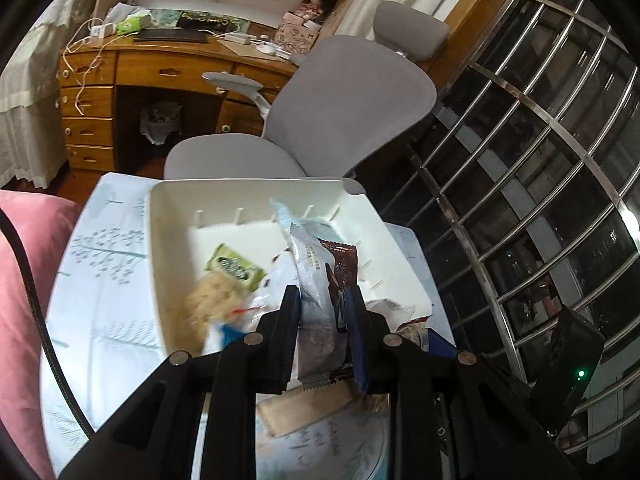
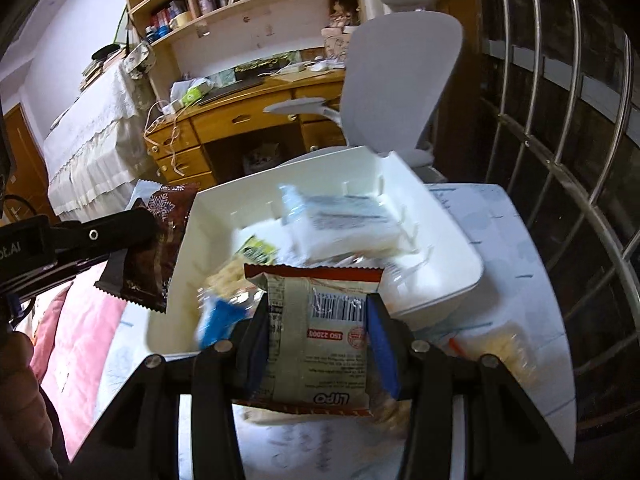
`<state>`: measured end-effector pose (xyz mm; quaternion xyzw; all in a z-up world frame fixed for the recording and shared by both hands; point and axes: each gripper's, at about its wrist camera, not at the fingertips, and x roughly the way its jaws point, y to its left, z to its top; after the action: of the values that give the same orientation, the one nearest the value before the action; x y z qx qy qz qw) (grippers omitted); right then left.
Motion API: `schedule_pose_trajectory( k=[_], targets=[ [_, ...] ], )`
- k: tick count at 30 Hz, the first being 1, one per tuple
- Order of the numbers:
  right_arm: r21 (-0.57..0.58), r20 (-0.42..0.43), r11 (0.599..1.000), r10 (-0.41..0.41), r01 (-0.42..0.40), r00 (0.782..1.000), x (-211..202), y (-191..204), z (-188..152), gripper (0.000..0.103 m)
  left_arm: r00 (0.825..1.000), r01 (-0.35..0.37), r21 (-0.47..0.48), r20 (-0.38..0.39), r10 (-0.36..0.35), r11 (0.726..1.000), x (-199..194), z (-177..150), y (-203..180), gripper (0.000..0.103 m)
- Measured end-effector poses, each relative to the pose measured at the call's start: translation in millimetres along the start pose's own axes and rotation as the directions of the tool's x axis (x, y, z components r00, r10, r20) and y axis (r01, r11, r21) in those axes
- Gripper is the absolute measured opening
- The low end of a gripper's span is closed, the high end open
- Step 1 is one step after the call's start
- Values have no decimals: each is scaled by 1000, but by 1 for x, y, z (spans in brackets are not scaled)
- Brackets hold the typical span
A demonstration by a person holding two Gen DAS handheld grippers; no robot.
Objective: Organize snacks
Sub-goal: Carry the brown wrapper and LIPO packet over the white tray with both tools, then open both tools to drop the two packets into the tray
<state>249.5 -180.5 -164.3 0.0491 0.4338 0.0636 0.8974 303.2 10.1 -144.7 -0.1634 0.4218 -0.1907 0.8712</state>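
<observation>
A white plastic bin (image 1: 168, 240) stands on the table and holds several snacks, among them a green packet (image 1: 236, 266) and a blurred cracker packet (image 1: 212, 304). My left gripper (image 1: 323, 304) is shut on two packets held upright over the bin's near edge, a brown one (image 1: 342, 268) and a silvery-white one (image 1: 312, 280). In the right wrist view the bin (image 2: 440, 240) lies ahead. My right gripper (image 2: 318, 304) is shut on a cream packet with red trim (image 2: 320, 344) above the near rim. The left gripper (image 2: 132, 236) shows at the left with the brown packet (image 2: 160, 240).
The table wears a pale blue patterned cloth (image 1: 108, 280). Loose packets lie on it: a beige one (image 1: 308, 408) and a pale one (image 2: 500, 344). A grey office chair (image 1: 340, 112) and wooden desk (image 1: 160, 68) stand beyond. Metal window bars (image 1: 540, 160) are right, a pink cushion (image 1: 24, 264) left.
</observation>
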Motion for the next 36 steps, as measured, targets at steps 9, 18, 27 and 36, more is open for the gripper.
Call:
schedule_pose_trajectory(
  k=[9, 18, 27, 36],
  targets=[
    [-19, -28, 1000, 22, -23, 999, 13, -35, 8, 49, 999, -42, -54, -29, 40, 998, 35, 0, -17, 53],
    [64, -65, 997, 43, -39, 997, 16, -53, 2, 63, 985, -170, -136, -13, 170, 976, 17, -14, 7, 73],
    [119, -72, 993, 34, -25, 997, 2, -77, -9, 65, 976, -209, -227, 15, 218, 951, -14, -45, 25, 74],
    [207, -93, 978, 19, 0, 996, -12, -118, -30, 71, 985, -169, -130, 10, 172, 977, -14, -76, 3, 74]
  ],
)
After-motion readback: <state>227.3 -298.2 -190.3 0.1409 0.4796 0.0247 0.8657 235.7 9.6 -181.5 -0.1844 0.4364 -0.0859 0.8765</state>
